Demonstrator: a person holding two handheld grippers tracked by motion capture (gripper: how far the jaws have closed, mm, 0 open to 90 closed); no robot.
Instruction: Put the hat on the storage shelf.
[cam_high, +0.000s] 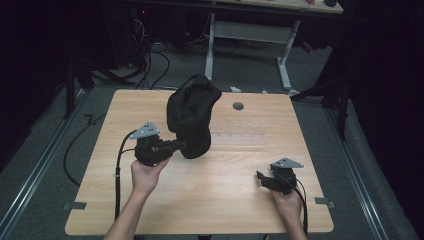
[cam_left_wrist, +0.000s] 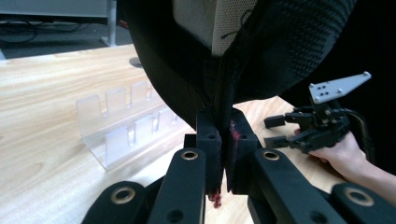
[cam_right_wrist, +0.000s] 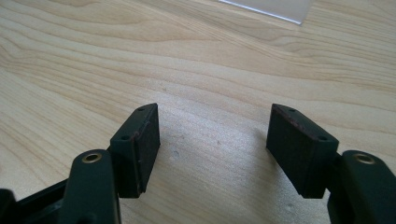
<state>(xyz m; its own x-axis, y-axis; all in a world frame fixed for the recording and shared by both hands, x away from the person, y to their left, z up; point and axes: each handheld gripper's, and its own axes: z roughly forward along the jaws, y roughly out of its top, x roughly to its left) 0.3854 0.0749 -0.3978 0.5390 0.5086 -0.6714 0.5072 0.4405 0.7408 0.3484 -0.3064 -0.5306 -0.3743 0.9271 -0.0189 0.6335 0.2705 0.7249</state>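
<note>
Pinching a fold of the black bag (cam_high: 192, 116), the left gripper (cam_high: 181, 145) has its fingers (cam_left_wrist: 209, 140) pressed tight on the fabric, which rises above and beyond them, held up over the surface (cam_high: 225, 175). In the left gripper view a pale mesh lining shows inside the bag, and a clear plastic rack (cam_left_wrist: 126, 122) lies on the wood to the left of the fingers. The right gripper (cam_high: 261, 178) sits low over the surface, well apart from the bag; its fingers (cam_right_wrist: 136, 148) stand wide with only bare wood between them.
</note>
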